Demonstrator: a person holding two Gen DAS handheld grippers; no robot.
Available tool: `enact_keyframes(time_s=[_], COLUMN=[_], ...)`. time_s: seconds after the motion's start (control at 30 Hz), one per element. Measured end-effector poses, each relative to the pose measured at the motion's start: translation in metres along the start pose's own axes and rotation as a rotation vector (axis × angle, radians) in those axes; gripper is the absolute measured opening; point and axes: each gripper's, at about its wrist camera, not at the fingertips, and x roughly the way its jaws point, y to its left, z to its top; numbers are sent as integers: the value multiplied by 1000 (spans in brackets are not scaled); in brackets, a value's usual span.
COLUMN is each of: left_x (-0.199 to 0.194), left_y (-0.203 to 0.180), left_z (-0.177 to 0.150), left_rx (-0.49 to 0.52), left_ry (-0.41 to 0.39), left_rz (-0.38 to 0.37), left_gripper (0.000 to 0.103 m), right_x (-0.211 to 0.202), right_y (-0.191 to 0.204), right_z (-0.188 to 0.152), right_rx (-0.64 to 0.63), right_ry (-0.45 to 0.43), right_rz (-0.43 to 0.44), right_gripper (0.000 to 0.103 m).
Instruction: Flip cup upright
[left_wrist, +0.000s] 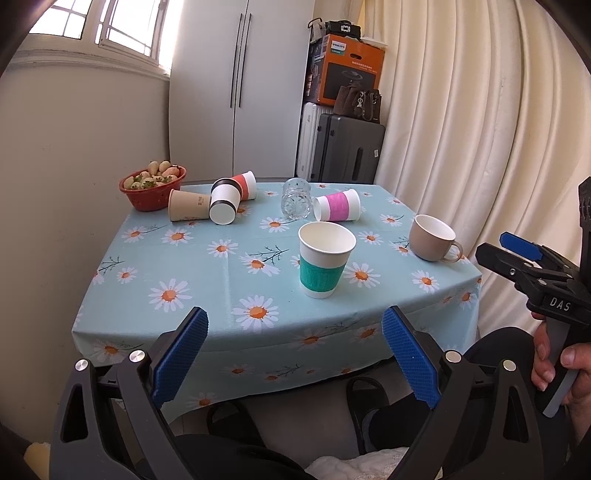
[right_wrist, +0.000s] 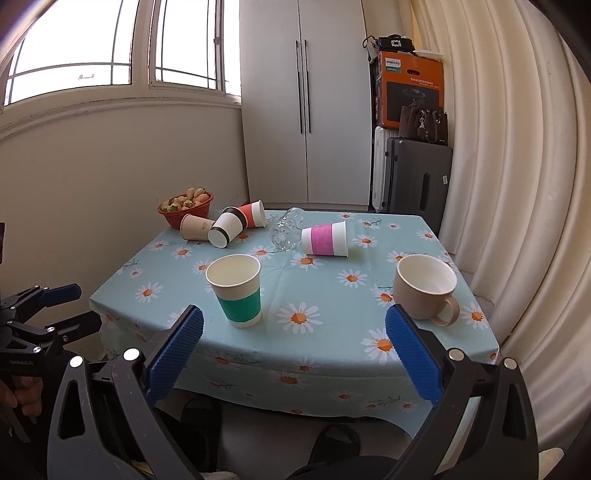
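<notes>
A green-banded paper cup (left_wrist: 325, 258) (right_wrist: 236, 290) stands upright near the table's front. A beige mug (left_wrist: 434, 238) (right_wrist: 426, 288) stands upright at the right. A pink-banded cup (left_wrist: 338, 206) (right_wrist: 325, 239), a clear glass (left_wrist: 295, 198) (right_wrist: 286, 230), a black-banded white cup (left_wrist: 224, 205) (right_wrist: 226, 228), a red cup (left_wrist: 245, 184) (right_wrist: 254, 214) and a brown cup (left_wrist: 188, 205) (right_wrist: 195, 227) lie on their sides at the back. My left gripper (left_wrist: 295, 362) (right_wrist: 72, 306) and right gripper (right_wrist: 295, 365) (left_wrist: 506, 251) are open and empty, held before the table's front edge.
The table wears a blue daisy cloth (left_wrist: 207, 280) (right_wrist: 332, 332). A red bowl of fruit (left_wrist: 152, 188) (right_wrist: 186, 206) sits at the back left corner. A curtain (left_wrist: 480, 129) hangs close on the right, a wall on the left. Suitcases (left_wrist: 347, 147) stand behind.
</notes>
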Motion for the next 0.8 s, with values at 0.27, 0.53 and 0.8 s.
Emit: enact_keyframes(time_s=[0.27, 0.53, 0.8], left_x=[1, 2, 2], left_y=[-2, -1, -2], left_z=[0, 1, 0], left_rx=[9, 8, 0], left_ry=[5, 6, 3], left_rz=[10, 8, 8], left_gripper=[93, 93, 93], right_x=[3, 4, 4], right_y=[1, 2, 2], right_z=[1, 0, 0], right_rx=[-4, -9, -9], right_ry=[13, 19, 22], right_rz=[0, 1, 1], right_gripper=[98, 98, 98])
